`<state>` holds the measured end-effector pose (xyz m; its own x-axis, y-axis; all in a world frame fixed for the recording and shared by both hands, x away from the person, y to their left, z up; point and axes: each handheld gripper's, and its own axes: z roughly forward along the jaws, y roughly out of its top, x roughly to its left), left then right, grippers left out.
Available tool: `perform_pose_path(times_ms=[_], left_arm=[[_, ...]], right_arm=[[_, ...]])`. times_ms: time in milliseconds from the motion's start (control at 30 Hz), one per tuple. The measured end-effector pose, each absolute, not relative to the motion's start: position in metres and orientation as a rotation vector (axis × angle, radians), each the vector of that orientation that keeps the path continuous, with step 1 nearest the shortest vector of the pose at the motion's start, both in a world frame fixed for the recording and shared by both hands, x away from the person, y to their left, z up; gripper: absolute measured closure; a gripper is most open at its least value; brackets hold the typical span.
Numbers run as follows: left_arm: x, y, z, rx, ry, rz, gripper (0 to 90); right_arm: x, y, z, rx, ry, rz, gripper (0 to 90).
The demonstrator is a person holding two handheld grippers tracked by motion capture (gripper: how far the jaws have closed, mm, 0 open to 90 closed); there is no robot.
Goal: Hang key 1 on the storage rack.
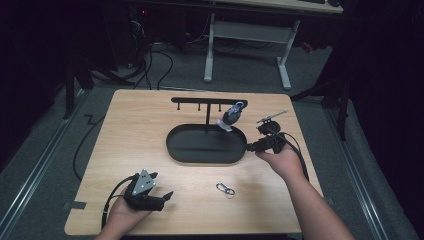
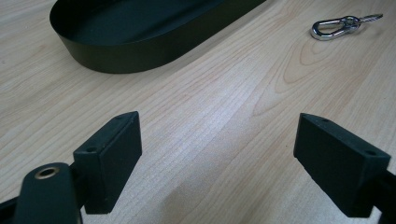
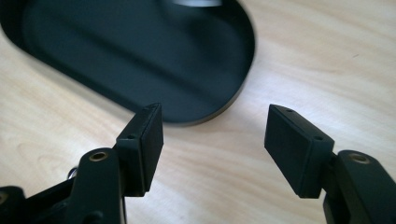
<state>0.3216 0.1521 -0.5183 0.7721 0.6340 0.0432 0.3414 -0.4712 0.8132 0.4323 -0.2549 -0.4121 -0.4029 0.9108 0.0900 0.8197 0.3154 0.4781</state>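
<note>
A black oval tray [image 1: 170, 148] lies mid-table, with a thin black hook rack [image 1: 207, 100] rising from it. A small grey and blue keychain charm [image 1: 231, 117] hangs from the rack's right end. On the wood in front of the tray lies a silver carabiner [image 1: 225, 189] [image 2: 334, 27]. My left gripper [image 1: 161, 186] [image 2: 217, 149] rests at the front left, open, nothing between its jaws, with the tray [image 2: 140, 51] ahead of it. Open and empty as well, my right gripper [image 1: 251, 145] [image 3: 215, 140] hovers low at the tray's right end [image 3: 196, 120].
The wooden table [image 1: 150, 115] has bare wood left of the tray and along its front edge. A cable [image 1: 82, 145] trails off the left side. Beyond the far edge stands a white desk frame [image 1: 247, 35] on a dark floor.
</note>
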Motion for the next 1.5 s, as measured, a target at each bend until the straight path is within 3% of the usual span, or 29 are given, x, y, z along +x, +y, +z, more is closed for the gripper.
perform_pose_path(times_ms=[433, 1133, 1500], left_arm=[[0.321, 0.151, -0.519, 2.099, 0.722, 0.428, 15.9], [0.319, 0.145, -0.52, 2.108, 0.705, 0.418, 16.0], [0.309, 0.157, -0.519, 2.105, 0.742, 0.444, 16.1]], right_arm=[[0.386, -0.247, -0.441, 1.48, 2.419, 0.755, 48.6], [0.308, -0.26, -0.512, 1.445, 2.266, 1.073, 43.1], [0.306, -0.215, -0.515, 1.216, 2.415, 1.097, 50.1]])
